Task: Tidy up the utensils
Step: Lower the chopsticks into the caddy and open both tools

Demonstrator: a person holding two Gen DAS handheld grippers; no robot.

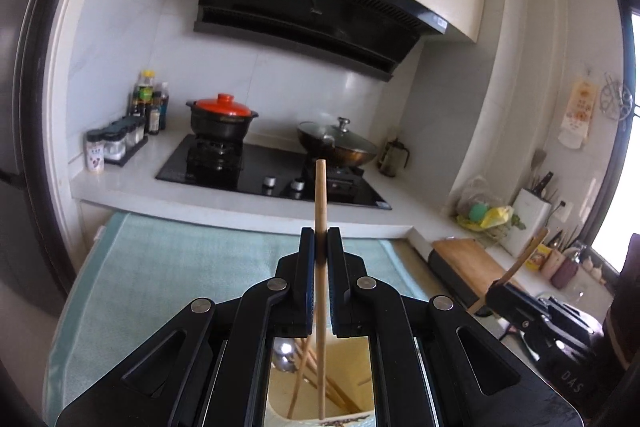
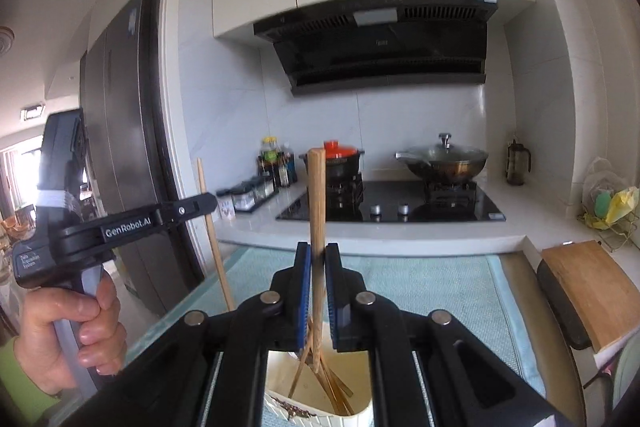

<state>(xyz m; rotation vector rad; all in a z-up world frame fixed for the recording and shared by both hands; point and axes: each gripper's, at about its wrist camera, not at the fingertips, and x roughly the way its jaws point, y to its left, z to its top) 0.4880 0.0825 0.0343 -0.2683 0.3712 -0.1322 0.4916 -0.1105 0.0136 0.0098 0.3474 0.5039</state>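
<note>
My left gripper [image 1: 321, 241] is shut on a wooden chopstick [image 1: 320, 195] that stands upright, its lower end down in a cream utensil holder [image 1: 352, 367] below the jaws. My right gripper [image 2: 317, 255] is shut on a second wooden chopstick [image 2: 316, 195], also upright over the same holder [image 2: 356, 379], which holds several more chopsticks [image 2: 332, 387] and a metal spoon [image 1: 285, 357]. The left gripper [image 2: 208, 205] with its chopstick [image 2: 212, 235] shows at the left of the right wrist view; the right gripper [image 1: 498, 287] shows at the right of the left wrist view.
A light green towel [image 1: 180, 267] covers the table under the holder. Behind is a white counter with a black hob [image 1: 260, 171], a red-lidded pot [image 1: 222, 117], a lidded wok [image 1: 338, 143] and condiment bottles [image 1: 150, 103]. A wooden cutting board [image 2: 584, 287] lies at the right.
</note>
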